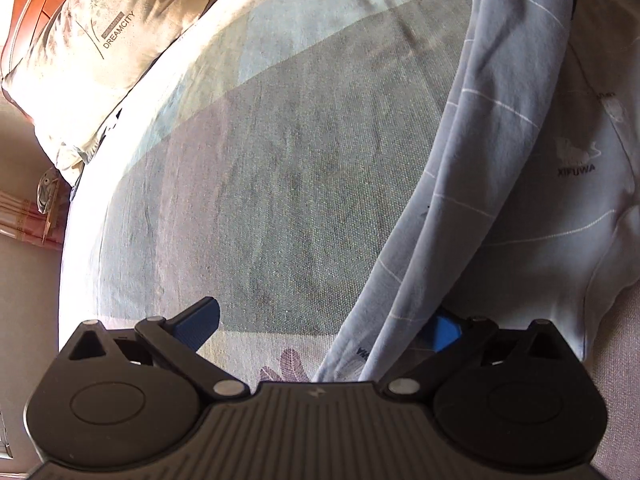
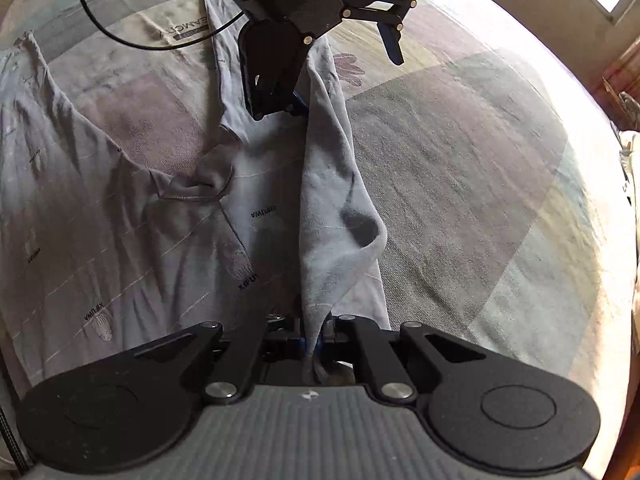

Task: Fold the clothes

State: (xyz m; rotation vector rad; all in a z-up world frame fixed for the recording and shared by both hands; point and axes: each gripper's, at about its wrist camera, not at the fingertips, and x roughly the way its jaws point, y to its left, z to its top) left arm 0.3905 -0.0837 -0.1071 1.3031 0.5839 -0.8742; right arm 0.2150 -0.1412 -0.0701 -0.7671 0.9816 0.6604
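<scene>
Patchwork-sheeted bed [image 1: 280, 200] — pillow [image 1: 100, 48], pale blue garment [image 2: 120, 220] atop.

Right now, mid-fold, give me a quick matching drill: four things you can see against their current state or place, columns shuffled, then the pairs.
Things:
1. left gripper
2. right gripper
3. pillow
4. black cable

States or places:
A. shut on the garment's edge
B. lying at the head of the bed, printed DREAMCITY
C. jaws wide open, garment draped over one finger
D. looping above the bedsheet

Pairs: 1-C, 2-A, 3-B, 4-D
</scene>
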